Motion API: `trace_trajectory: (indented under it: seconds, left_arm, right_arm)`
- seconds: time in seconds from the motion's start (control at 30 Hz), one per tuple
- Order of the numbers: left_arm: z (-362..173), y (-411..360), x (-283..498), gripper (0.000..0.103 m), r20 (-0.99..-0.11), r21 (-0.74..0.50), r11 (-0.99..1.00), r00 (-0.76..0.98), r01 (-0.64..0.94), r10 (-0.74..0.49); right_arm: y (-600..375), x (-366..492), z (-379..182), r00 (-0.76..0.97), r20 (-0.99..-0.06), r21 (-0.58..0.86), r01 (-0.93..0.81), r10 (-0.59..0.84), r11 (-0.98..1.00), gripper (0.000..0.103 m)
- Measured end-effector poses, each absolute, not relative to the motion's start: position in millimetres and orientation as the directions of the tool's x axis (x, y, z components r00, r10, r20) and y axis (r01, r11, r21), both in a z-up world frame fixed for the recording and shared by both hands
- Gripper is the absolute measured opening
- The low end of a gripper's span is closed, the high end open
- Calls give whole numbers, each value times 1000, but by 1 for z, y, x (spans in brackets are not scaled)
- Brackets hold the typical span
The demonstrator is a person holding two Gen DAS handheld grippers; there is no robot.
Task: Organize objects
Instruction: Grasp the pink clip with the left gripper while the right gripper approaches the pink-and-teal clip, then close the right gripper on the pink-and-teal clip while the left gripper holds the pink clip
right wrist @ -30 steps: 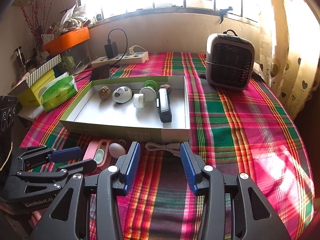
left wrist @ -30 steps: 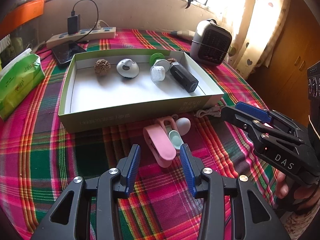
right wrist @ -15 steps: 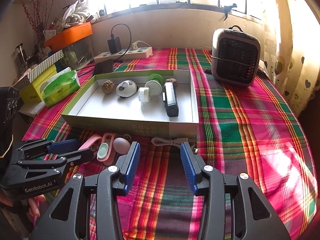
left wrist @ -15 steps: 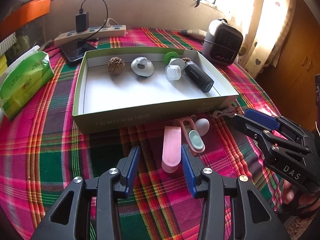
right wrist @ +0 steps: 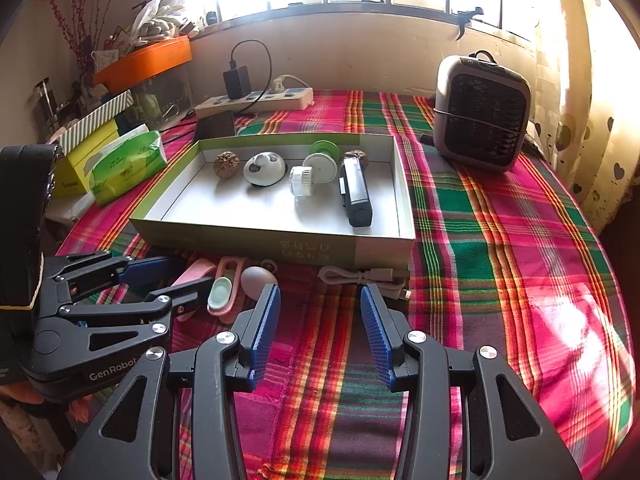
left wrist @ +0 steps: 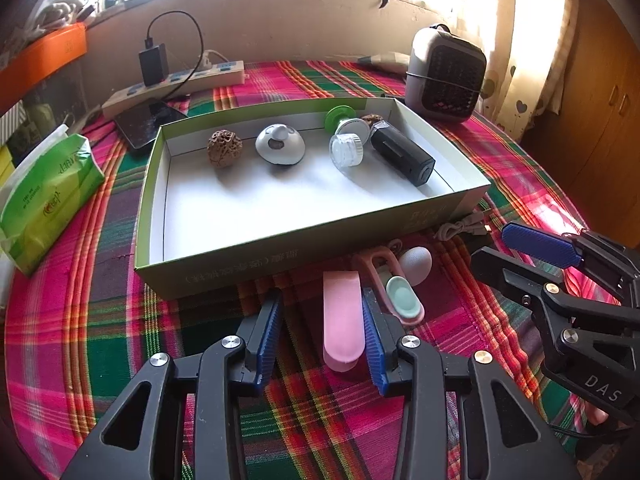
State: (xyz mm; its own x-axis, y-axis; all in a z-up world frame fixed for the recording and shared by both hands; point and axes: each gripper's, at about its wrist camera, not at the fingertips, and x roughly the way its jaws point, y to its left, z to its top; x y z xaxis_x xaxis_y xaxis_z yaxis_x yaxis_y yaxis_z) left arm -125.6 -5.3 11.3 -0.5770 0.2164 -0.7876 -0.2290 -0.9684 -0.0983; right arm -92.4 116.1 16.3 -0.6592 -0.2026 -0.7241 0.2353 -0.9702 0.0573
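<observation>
The left hand-held gripper (left wrist: 320, 332) is low over the table (left wrist: 100, 344), and its jaws are closing. The pink case (left wrist: 343, 320) lies flat on the checked cloth between them. It sits against the right blue pad, and there is still a gap on the left side, so it is not pinched yet. To do this well, I think the gripper should slide a little to the right so the case sits in the middle, then squeeze slowly. The case looks smooth, so it could slip or spin if only one pad pushes it.

Just beside it lie a pink clip with a pale green pad (left wrist: 394, 288) and a small egg-shaped thing (left wrist: 416, 266). The right pad should stay off them so they do not get dragged along.

The right hand-held gripper (right wrist: 318, 328) has its jaws apart with nothing in them, only cloth below. A white cable (right wrist: 360, 278) lies just ahead of it.

Farther back is the green box (left wrist: 280, 248). A walnut (left wrist: 225, 148), a grey round thing (left wrist: 280, 145), a clear cap (left wrist: 346, 151) and a black bar (left wrist: 402, 156) sit along its far side. The near part of the floor is bare, a good spot for the case once lifted over the wall.
</observation>
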Motion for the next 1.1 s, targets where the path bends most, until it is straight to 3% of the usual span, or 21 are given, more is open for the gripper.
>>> trace_trajectory:
  seconds: [0.27, 0.67, 1.1]
  left_arm:
    - [11, -21, -124, 17, -784, -103, -975, -588, -196, 201]
    - [10, -60, -116, 17, -784, -98, -990, -605, -104, 141]
    - [7, -74, -112, 17, -774, -131, -987, -612, -97, 163]
  right_arm:
    - [106, -91, 15, -646, -731, 62, 259, -220, -964, 44]
    - [72, -92, 7, -582, -742, 127, 365, -332, -922, 44]
    - [51, -102, -1, -559, -759, 125, 379, -334, -917, 43]
